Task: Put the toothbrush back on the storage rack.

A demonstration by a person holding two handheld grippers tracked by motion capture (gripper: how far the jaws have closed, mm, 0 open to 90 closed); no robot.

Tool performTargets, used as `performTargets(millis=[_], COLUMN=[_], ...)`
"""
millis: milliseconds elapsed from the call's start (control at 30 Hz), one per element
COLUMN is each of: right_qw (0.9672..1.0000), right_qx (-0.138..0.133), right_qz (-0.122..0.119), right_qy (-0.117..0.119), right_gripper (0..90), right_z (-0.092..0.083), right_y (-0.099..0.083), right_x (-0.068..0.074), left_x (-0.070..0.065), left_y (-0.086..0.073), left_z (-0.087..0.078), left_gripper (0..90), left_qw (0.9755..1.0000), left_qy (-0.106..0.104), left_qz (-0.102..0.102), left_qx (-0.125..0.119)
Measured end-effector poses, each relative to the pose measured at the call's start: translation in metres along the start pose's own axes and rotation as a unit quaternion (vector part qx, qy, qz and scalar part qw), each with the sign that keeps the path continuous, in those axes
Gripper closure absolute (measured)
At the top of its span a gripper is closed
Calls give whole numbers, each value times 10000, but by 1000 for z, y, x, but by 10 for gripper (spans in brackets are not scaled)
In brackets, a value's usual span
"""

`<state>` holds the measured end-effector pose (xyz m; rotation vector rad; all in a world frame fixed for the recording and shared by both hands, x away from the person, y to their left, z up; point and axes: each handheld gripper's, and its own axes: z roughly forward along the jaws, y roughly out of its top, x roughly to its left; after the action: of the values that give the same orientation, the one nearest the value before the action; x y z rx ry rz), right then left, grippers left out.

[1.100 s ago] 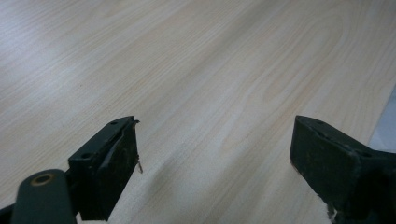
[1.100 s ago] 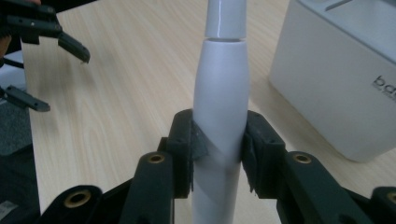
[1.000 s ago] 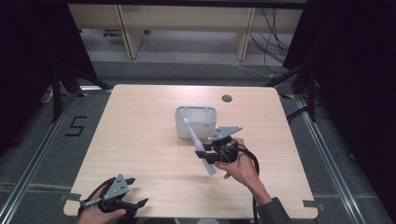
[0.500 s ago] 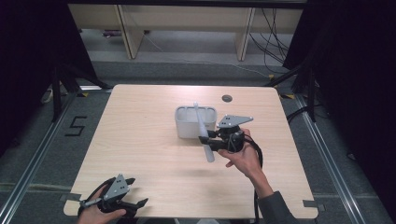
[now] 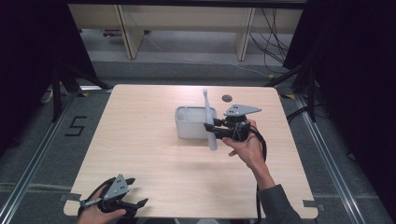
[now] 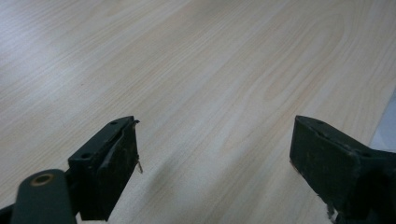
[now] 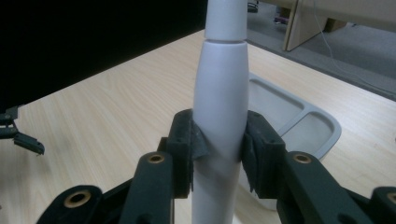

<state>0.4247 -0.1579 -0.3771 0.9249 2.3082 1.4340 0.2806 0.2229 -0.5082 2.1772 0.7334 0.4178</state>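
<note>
Toothbrush (image 5: 206, 105), white and tapered, gripped mid-handle and carried almost upright at the front right corner of the grey bin (image 5: 189, 128).

Far to the bin's front left, at the near corner of the table (image 5: 140, 140): left gripper (image 5: 135, 192), resting in the person's left hand (image 5: 91, 214). Shows jaws spread wide in the left gripper view, with nothing between them but bare wood grain (image 6: 215, 158). Takes no part in the work at this moment.

At the centre: the bin itself, open-topped and set flat on the table. Looks divided into compartments in the right gripper view (image 7: 327, 121), the ones in sight apparently empty.

Just right of the bin: right gripper (image 5: 211, 129), pointing leftward toward it from the person's right hand (image 5: 245, 147). Has jaws drawn partway in, pads pressing both sides of the thick handle (image 7: 219, 93), a firm hold by the look of it (image 7: 219, 144). Keeps the slim neck above the bin's rim and the butt end below, seemingly clear of the table in front of the bin wall.

Step in hand, by judgement: the carry, with the lift done and the drop into the bin not yet made.

Next move, by judgement: calls for bringing the butt end up and over the near rim, lining it up with one compartment, lowering it inside, then easing the jaws apart. Risks a knock against the wall if brought across too low.
</note>
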Motion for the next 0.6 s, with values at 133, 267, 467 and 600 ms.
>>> performTargets(millis=[133,267,467,600], right_qw=[9999,9998,9992,9991], right_qx=[-94,-170,-342,-354], right_qz=[60,-32,4,64], right_qy=[-75,-120,-229,-237], right_gripper=[668,668,668,668], right_z=[0,0,0,0], right_y=[6,13,21,28], right_x=[-3,-9,-14,-17], left_x=[0,-1,0,-1], left_y=[0,0,0,-1], left_z=[1,1,0,1], left_gripper=[147,147,147,147], left_qw=[10000,9999,10000,9999], left_qy=[18,0,-2,23], left_qz=[-12,-84,-1,-89], left_qx=[-47,-73,3,-72])
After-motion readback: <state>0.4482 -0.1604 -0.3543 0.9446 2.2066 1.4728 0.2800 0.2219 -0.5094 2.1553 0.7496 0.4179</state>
